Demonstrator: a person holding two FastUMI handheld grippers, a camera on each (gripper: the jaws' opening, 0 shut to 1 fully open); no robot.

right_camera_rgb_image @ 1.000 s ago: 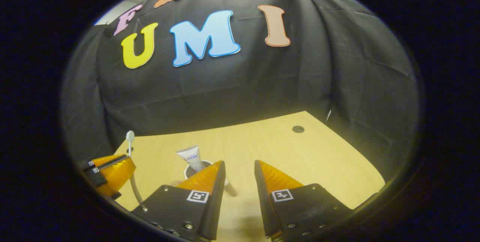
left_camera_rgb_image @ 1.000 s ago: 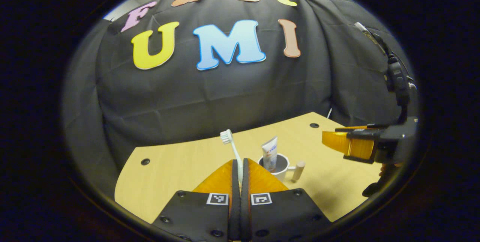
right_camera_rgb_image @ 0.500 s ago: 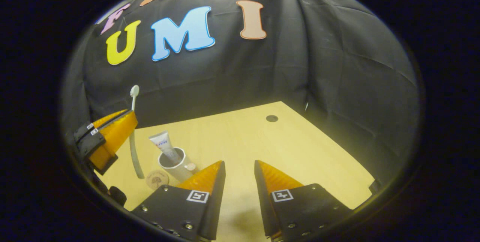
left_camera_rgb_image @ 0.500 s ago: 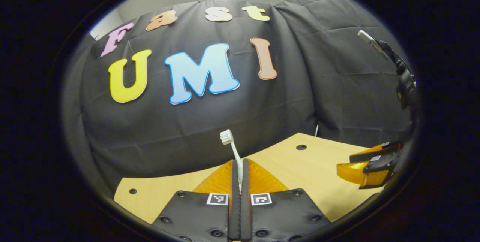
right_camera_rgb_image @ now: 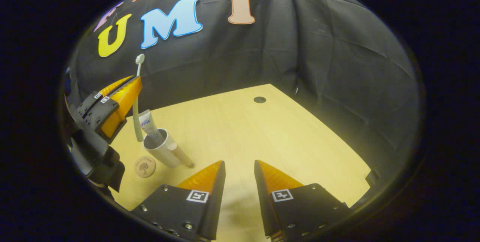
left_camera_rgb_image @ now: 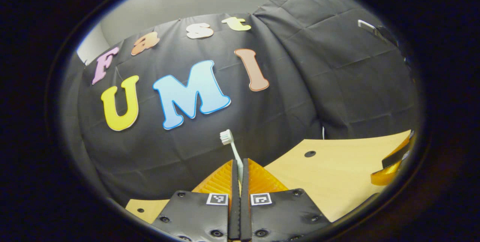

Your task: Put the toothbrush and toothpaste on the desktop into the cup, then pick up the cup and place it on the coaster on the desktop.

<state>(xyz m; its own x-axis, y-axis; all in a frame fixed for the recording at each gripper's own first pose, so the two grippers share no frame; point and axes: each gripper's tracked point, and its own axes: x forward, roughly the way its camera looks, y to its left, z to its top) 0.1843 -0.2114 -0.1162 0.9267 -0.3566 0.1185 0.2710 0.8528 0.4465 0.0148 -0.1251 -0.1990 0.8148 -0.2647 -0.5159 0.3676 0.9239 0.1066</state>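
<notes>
Above the cup point(right_camera_rgb_image: 161, 151) with its toothpaste point(right_camera_rgb_image: 149, 123), left gripper point(left_camera_rgb_image: 240, 167) pinching the upright toothbrush point(left_camera_rgb_image: 233, 150), right gripper point(right_camera_rgb_image: 240, 176) spread and holding nothing, coaster point(right_camera_rgb_image: 144, 166) just beside the cup.

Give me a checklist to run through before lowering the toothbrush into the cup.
1. Left gripper shut on the pale green toothbrush: ok.
2. White cup upright on the wooden desktop: ok.
3. White toothpaste tube already in the cup: ok.
4. Toothbrush handle end over the cup mouth: cannot tell.
5. Right gripper open, apart from the cup: ok.
6. Round wooden coaster free beside the cup: ok.
</notes>
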